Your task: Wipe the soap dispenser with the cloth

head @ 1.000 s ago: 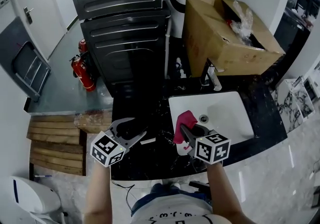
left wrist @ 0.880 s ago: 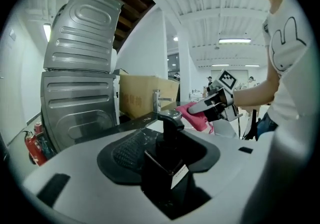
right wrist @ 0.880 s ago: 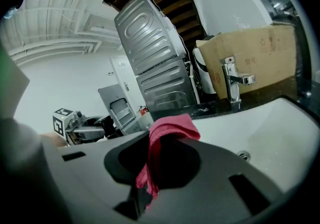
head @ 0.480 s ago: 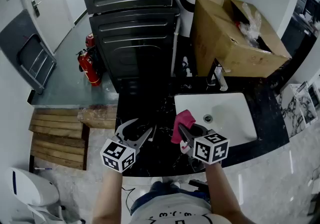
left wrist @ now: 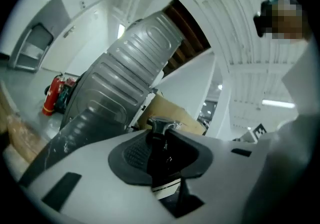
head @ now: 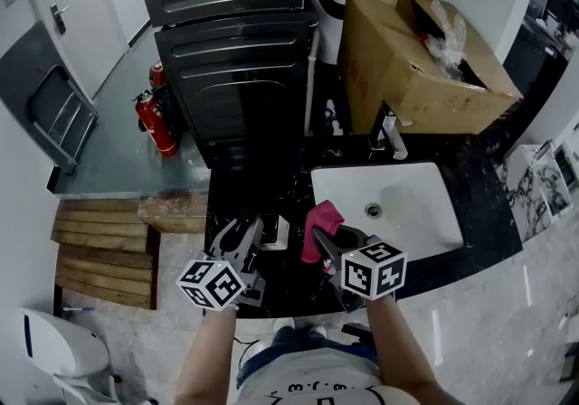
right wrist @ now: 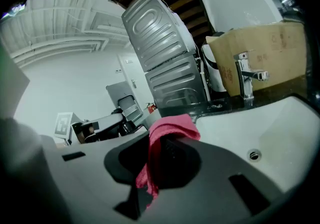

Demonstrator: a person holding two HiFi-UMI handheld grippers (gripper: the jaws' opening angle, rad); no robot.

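The soap dispenser is a dark bottle with a pump head and a pale label, and it stands between the pads of my left gripper. The jaws have just been closing, and the pads now press on its sides. In the head view the left gripper holds the dispenser over the black counter, left of the sink. My right gripper is shut on a pink cloth, close to the dispenser's right. In the right gripper view the cloth drapes over the gripper.
A white sink basin with a chrome faucet lies to the right. An open cardboard box stands behind it. A dark appliance stands at the back, a red fire extinguisher and wooden pallet on the floor left.
My left gripper has rolled over and its jaws have narrowed onto the soap dispenser. The right gripper with the pink cloth has drifted slightly left, toward the dispenser.
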